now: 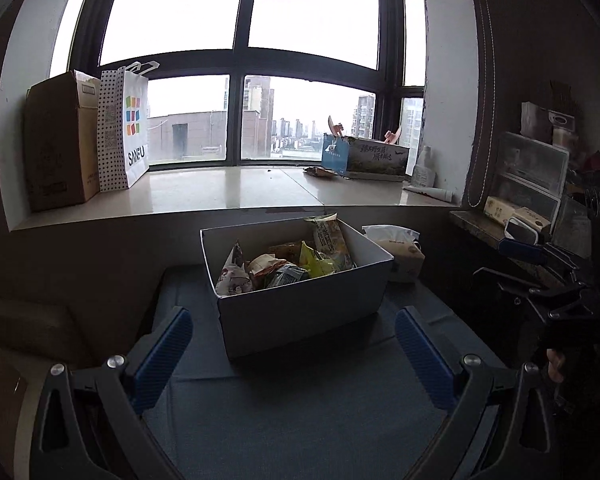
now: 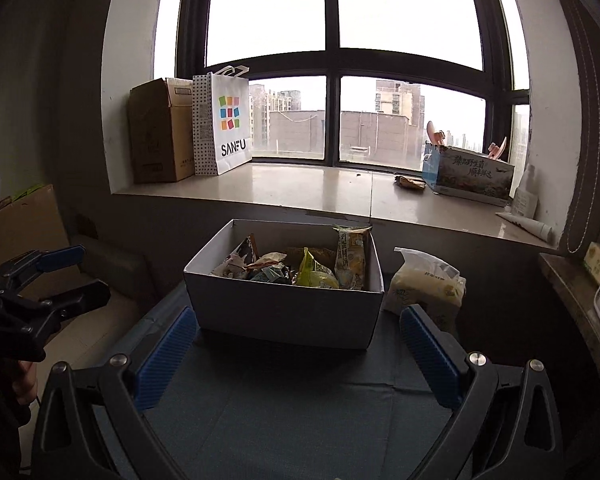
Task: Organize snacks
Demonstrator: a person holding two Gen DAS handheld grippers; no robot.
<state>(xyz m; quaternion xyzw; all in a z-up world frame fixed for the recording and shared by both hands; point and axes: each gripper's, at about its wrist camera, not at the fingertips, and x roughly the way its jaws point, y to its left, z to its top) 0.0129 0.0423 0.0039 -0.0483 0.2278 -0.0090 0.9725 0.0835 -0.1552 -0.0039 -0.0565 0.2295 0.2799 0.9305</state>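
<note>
Reaching into the white box (image 2: 284, 312) from here could go wrong, I judge, because the snack packets (image 2: 300, 266) are piled loosely against one another: a finger closing on one crinkly wrapper may drag its neighbour out or tip the tall packet (image 2: 352, 256) leaning on the right wall. Both tools hang back from the box, empty; the left gripper (image 1: 294, 356) has its blue pads spread wide, and the right gripper (image 2: 296, 356) is likewise parted with nothing between. The box sits on a grey-blue cloth (image 2: 300, 412), with a soft tissue pack (image 2: 428, 284) just beside its right side, crowding any approach there. Behind, the windowsill (image 2: 300, 188) carries a paper bag (image 2: 228, 128), a cardboard carton (image 2: 160, 132) and a printed box (image 2: 468, 176).
</note>
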